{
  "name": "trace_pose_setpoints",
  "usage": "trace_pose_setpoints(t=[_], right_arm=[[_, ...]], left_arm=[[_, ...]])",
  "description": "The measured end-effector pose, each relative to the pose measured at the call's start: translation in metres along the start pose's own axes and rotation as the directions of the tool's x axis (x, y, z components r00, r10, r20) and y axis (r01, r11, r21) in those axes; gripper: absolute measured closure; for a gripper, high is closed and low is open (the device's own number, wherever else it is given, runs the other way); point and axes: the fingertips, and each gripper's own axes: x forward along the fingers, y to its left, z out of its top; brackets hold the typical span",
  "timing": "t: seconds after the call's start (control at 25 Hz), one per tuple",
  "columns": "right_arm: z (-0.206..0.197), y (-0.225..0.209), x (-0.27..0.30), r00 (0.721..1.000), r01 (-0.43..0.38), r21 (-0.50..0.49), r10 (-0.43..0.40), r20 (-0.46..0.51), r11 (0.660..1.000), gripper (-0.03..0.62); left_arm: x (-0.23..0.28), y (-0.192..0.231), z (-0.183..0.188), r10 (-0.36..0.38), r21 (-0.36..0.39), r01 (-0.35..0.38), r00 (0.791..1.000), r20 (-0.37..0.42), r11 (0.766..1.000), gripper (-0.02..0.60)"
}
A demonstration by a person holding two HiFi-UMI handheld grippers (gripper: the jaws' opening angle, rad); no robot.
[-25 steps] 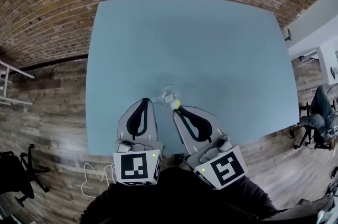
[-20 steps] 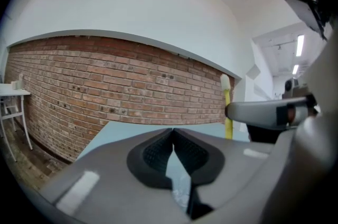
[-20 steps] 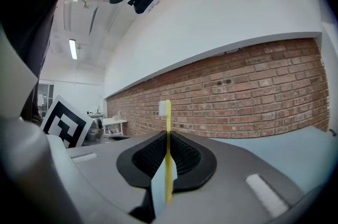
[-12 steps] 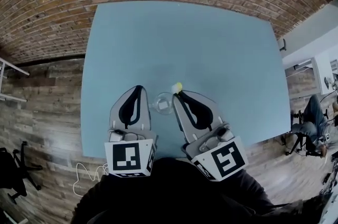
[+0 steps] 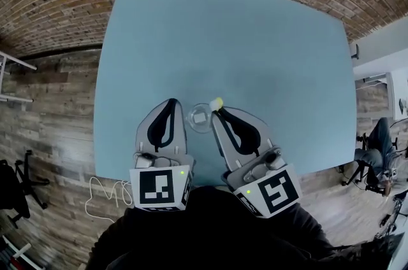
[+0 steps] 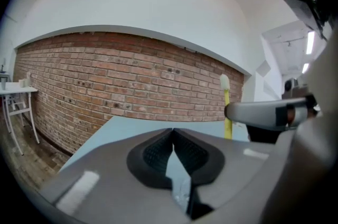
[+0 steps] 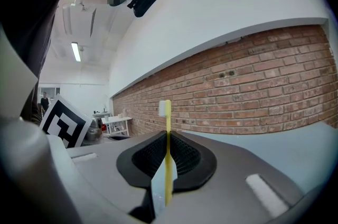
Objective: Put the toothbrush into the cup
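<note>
clamping toothbrush [image 7: 168,159] upright – right gripper [image 5: 219,113] beside the cup [image 5: 201,118]

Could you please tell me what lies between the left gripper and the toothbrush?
The clear cup stands there, between the left gripper and the toothbrush in the right gripper; the head view shows it.

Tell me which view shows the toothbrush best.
The right gripper view: the toothbrush stands upright, clamped in the right gripper. The left gripper view shows its upper part; the head view only its tip.
</note>
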Motion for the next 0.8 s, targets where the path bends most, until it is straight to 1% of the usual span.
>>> trace_pose_setpoints(t=[0.2,0.44,0.56,0.8], right_arm=[[-0.033,-0.002,0.010,0.998,-0.019,0.056,0.023,-0.063,0.998,0.572],[-0.070,-0.003,0.022,0.992,-0.023,0.098,0.035,-0.117,0.995,0.572],[-0.078,-0.004,0.025,0.991,-0.023,0.105,0.036,-0.129,0.994,0.571],[-0.083,-0.005,0.026,0.990,-0.025,0.103,0.039,-0.138,0.994,0.571]], left_arm=[[0.004,0.011,-0.031,0.033,-0.016,-0.034,0.996,-0.083,0.999,0.574],[0.009,0.025,-0.061,0.055,-0.016,-0.058,0.988,-0.141,0.998,0.574],[0.008,0.028,-0.068,0.063,-0.015,-0.066,0.986,-0.157,0.998,0.574],[0.011,0.026,-0.069,0.056,-0.012,-0.059,0.986,-0.159,0.998,0.574]])
